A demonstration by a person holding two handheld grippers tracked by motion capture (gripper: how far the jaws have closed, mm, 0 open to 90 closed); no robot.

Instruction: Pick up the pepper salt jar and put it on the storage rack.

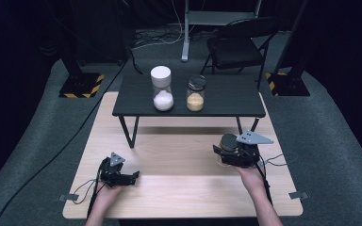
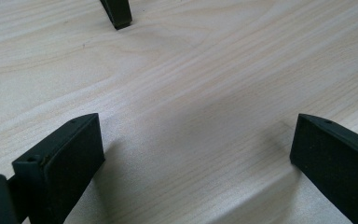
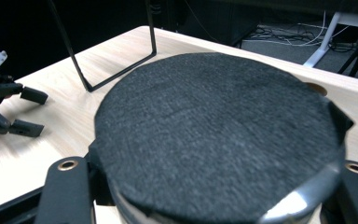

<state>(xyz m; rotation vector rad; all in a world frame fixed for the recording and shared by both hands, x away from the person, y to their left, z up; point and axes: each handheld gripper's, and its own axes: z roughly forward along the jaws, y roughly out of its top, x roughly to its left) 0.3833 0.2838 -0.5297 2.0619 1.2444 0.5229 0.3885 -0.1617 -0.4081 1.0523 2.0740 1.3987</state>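
My right gripper (image 1: 225, 149) hovers over the right side of the wooden table (image 1: 179, 188), shut on a round object (image 1: 228, 142) with a dark top. In the right gripper view this round object (image 3: 214, 135) has a dark felt-like face and a shiny metal rim, and my right gripper (image 3: 209, 196) clamps it from both sides. What hangs below the rim is hidden. My left gripper (image 1: 133, 177) rests low on the table's left side, open and holding nothing. In the left gripper view, bare wood lies between the jaws of my left gripper (image 2: 196, 154).
A low black table (image 1: 226, 96) stands on the far half of the wooden table. On it are a white-lidded jar of white grains (image 1: 162, 89) and a dark-lidded jar of orange grains (image 1: 195, 93). A folding chair (image 1: 238, 42) stands behind. The left gripper (image 3: 9, 109) lies at the right gripper view's left edge.
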